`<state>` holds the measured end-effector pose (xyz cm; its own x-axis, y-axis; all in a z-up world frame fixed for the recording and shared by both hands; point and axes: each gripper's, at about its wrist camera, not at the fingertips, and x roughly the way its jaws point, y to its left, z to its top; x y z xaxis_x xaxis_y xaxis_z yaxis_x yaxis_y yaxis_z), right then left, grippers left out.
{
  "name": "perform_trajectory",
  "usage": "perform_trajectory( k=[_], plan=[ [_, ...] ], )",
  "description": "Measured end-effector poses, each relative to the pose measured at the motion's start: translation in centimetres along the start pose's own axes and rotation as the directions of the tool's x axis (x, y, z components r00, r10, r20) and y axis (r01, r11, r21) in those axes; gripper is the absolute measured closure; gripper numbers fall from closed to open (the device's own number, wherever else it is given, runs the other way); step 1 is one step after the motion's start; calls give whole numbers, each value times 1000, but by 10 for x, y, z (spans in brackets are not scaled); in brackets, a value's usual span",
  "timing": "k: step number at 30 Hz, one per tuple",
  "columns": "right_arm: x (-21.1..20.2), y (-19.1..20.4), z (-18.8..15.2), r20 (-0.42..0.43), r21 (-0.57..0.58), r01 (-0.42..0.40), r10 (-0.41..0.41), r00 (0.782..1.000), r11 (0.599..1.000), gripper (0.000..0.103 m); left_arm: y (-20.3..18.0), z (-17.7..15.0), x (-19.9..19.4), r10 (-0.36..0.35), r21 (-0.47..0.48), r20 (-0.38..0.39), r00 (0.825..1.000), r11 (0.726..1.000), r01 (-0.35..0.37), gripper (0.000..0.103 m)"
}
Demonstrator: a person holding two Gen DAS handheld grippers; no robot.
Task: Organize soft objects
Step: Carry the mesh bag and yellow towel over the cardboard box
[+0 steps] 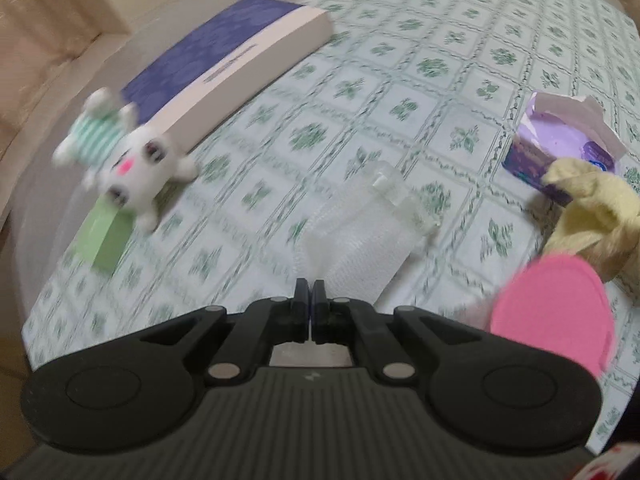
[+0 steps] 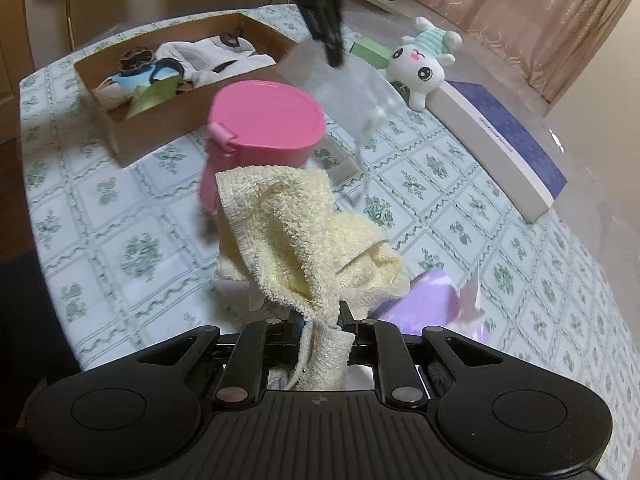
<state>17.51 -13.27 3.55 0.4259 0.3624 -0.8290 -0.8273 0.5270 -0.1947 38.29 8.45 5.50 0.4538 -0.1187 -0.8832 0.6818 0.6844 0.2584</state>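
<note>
the right tongs (image 2: 322, 320) are pinched on a corner of the yellow towel (image 2: 296, 232), which hangs bunched just ahead of them. the left tongs (image 1: 311, 296) are squeezed fully together on the edge of a clear plastic bag (image 1: 360, 220) that trails out in front.

judging from this, the towel is held only by a thin corner, so a quick swing could pull it free. it hangs just in front of the pink tub (image 2: 264, 120), and its loose folds could catch the lid and tip the tub. beside the right tongs sits a purple box (image 2: 424, 296), near enough to get brushed. the cardboard box (image 2: 168, 128) of cloth things lies beyond the tub, to the left; carrying straight across risks a snag. the bag is flimsy and could slip or drag over the stuffed bunny (image 2: 420, 64), which leans on a long flat box (image 2: 500, 136) far ahead to the right.
</note>
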Motion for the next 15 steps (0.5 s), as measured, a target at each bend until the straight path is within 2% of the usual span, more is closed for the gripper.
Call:
perform_trajectory(
  k=[7,15],
  plan=[
    [-34,37,-19,27,59,-11,9,1000,998,88,-3,-58,-61,62,-123,-16,998,990,-64,103],
    [-54,86,-27,83,94,-62,55,995,994,88,-31,-134,-112,77,-245,-17,997,966,-78,103]
  ],
)
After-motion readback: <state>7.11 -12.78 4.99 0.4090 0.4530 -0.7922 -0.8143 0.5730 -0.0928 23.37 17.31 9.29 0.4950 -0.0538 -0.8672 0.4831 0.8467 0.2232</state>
